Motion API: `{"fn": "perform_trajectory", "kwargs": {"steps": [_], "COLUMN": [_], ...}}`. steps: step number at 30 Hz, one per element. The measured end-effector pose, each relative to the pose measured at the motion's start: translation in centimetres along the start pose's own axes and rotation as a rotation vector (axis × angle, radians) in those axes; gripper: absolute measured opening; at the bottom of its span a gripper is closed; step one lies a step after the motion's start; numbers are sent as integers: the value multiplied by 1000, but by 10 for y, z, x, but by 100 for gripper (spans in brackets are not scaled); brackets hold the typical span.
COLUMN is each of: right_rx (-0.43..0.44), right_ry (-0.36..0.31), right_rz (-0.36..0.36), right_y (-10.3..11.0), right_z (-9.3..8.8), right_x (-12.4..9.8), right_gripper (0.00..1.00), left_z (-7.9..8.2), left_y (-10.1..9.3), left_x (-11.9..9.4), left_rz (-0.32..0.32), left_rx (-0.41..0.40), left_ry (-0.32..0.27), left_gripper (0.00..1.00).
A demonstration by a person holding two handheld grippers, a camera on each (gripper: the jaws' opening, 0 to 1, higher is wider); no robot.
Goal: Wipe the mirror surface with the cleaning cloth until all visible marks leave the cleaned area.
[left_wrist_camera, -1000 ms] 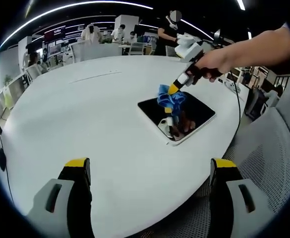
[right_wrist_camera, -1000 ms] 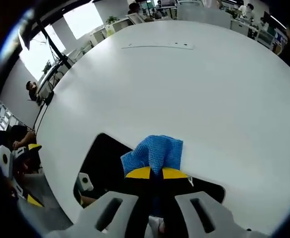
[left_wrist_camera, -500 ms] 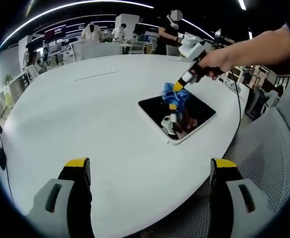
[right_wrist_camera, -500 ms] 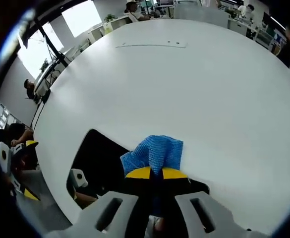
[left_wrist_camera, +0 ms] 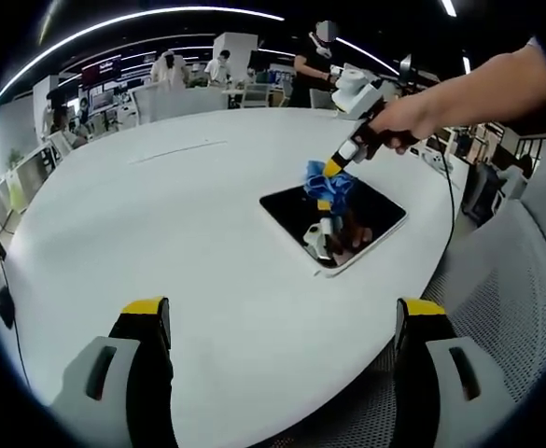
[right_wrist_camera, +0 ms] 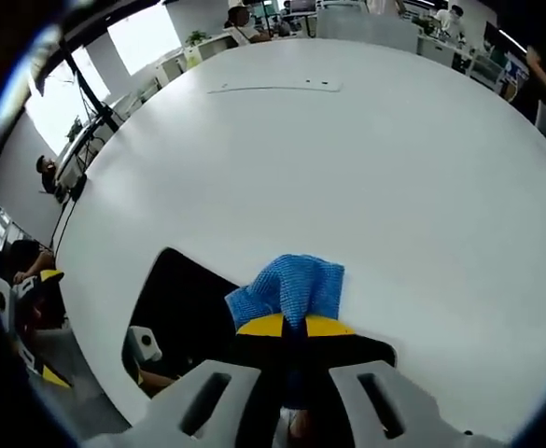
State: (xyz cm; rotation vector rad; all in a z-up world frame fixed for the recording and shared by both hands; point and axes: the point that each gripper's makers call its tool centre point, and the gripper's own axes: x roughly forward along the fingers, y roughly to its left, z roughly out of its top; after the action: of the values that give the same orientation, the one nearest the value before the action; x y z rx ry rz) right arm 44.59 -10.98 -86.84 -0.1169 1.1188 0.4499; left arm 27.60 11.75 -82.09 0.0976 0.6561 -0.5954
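- Blue cleaning cloth [right_wrist_camera: 288, 289] sits bunched in the right claw [right_wrist_camera: 287, 325], whose yellow-tipped jaws are pinched tight on it, with the folds poking out ahead of the tips.
- From the left gripper view, the cloth [left_wrist_camera: 327, 182] is pressed down on the far part of the mirror [left_wrist_camera: 296, 207], with the right claw [left_wrist_camera: 329, 168] angled down from the person's hand [left_wrist_camera: 405, 117].
- Dark and rectangular, the mirror lies flat on the white round surface [left_wrist_camera: 161, 215], close to the edge nearest the person; its glass reflects the claw and the hand, so any marks are hard to pick out.
- Left claw [left_wrist_camera: 282, 322] hangs wide and empty above the near edge of the surface, well apart from the mirror.
- Risk, as I judge it: nothing pins the mirror, so a firm stroke toward the nearby edge could slide it along or off the surface.
- Another risk: only a small wad of cloth shows beyond the tips, so a steep tilt could bring the hard jaws onto the glass and scratch it.
- Reflections could also hide a leftover smear, leading to stopping too soon.
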Motion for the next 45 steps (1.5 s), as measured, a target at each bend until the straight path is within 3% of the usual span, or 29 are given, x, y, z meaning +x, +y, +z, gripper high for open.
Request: {"fn": "perform_trajectory", "kwargs": {"steps": [22, 45], "right_rx": [13, 56], "right_ry": [-35, -53], "right_rz": [-26, 44], "right_y": [13, 36], "right_z": [-28, -68], "right_x": [-11, -29], "right_gripper": [0, 0], "left_z": [4, 15], "left_y": [-7, -19], "left_x": [-2, 0], "left_rz": [-22, -81], "left_rx": [-6, -19], "left_ry": [-18, -75], "left_gripper": [99, 99]}}
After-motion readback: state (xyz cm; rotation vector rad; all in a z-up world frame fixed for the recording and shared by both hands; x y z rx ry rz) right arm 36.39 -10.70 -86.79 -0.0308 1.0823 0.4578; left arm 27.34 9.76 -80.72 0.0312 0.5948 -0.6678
